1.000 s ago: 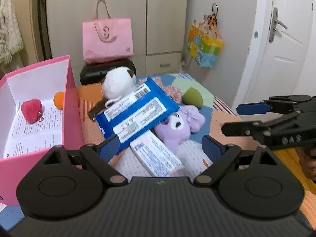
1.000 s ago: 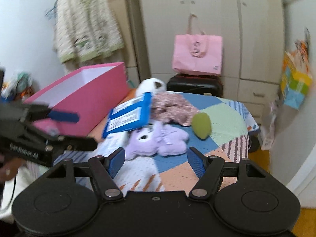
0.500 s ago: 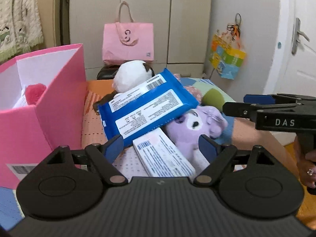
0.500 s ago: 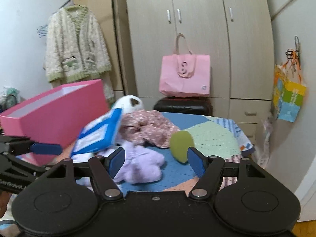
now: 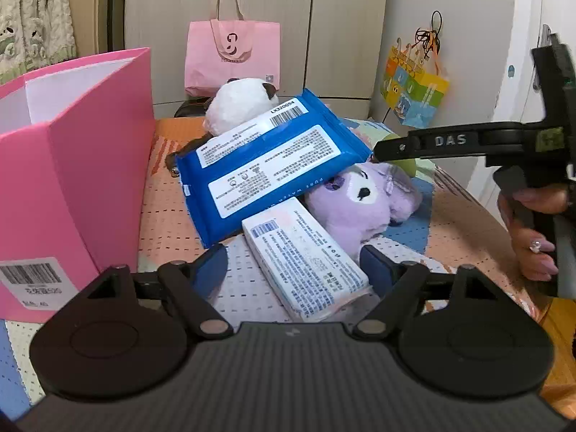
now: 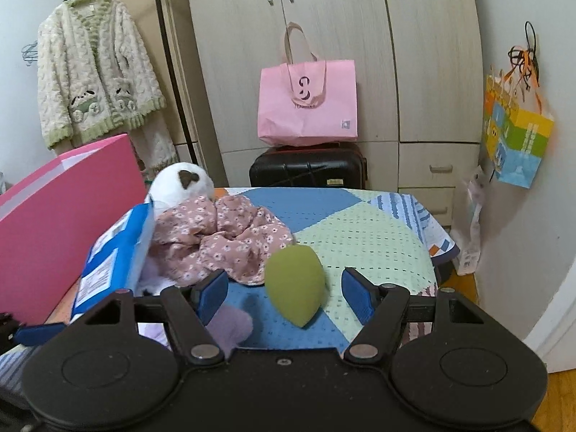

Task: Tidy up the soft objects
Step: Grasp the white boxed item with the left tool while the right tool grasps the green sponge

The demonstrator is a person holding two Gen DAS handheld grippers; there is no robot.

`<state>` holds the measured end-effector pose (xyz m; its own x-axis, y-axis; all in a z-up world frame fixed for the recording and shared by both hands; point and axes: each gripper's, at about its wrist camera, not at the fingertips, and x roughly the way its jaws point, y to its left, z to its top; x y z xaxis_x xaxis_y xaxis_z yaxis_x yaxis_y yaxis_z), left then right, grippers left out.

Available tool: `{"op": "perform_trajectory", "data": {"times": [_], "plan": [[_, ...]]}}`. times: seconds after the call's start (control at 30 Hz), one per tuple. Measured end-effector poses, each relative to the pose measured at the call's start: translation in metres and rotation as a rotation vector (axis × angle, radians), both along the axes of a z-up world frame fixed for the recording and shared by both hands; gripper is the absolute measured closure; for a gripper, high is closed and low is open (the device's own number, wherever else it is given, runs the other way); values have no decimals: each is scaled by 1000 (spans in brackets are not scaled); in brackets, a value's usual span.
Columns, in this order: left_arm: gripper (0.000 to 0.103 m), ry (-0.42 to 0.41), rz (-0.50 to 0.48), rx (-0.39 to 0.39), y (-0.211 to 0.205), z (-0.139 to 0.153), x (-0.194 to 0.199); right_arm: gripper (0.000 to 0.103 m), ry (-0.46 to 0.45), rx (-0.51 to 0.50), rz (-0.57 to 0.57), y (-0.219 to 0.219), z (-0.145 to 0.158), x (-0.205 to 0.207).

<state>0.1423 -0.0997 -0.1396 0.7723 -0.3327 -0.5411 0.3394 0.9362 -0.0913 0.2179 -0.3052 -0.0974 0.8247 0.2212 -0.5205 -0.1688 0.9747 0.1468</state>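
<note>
My left gripper (image 5: 293, 264) hangs low over the patterned table, its jaws closing around a white tissue pack (image 5: 306, 262) that lies between them; the pads stand apart from it. A blue wipes pack (image 5: 270, 165) leans on a purple plush (image 5: 356, 205) and a white plush (image 5: 237, 104). My right gripper (image 6: 284, 289) is open, with a green egg-shaped sponge (image 6: 295, 284) between its fingers, untouched. In the left wrist view that right gripper (image 5: 468, 140) reaches in above the purple plush. A floral cloth (image 6: 223, 237) lies bunched behind the sponge.
A tall pink box (image 5: 90, 165) stands open at the left of the table. Behind the table a pink bag (image 6: 306, 108) rests on a black suitcase (image 6: 309, 165) before wardrobe doors. A colourful bag (image 6: 518, 136) hangs at right, a cardigan (image 6: 97, 72) at left.
My left gripper sank toward the table and its jaws narrowed around the white pack. My right gripper travelled in over the table until the green sponge lay between its fingers.
</note>
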Motion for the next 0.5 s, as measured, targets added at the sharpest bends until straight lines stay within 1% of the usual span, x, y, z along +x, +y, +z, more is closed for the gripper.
{"op": "perform_trajectory", "data": {"times": [0.03,0.07,0.1,0.13,0.27,0.37,0.43,0.47,0.5], "plan": [[33,-6,-1,2,1,0,-1,34,5,-2,-1,0,-2,3],[41,-11,3,9,2,0,-1,38,10,-4,-3,0,-3,5],[48,-20,10,23,3,-1,-2,50,16,-4,-5,-1,-4,6],[49,-27,12,34,3,-1,-3,60,21,-2,-8,-1,-6,6],[50,-31,15,52,0,1,-1,60,18,-26,7,0,-7,2],[47,-34,26,66,-6,1,5,60,11,-58,10,4,-8,1],[47,-44,30,80,-8,0,6,60,7,-74,8,8,-8,0],[49,-50,25,92,-9,-1,6,60,5,-80,7,8,-8,1],[56,-59,22,106,-10,-1,4,61,1,-88,7,9,-8,0]]}}
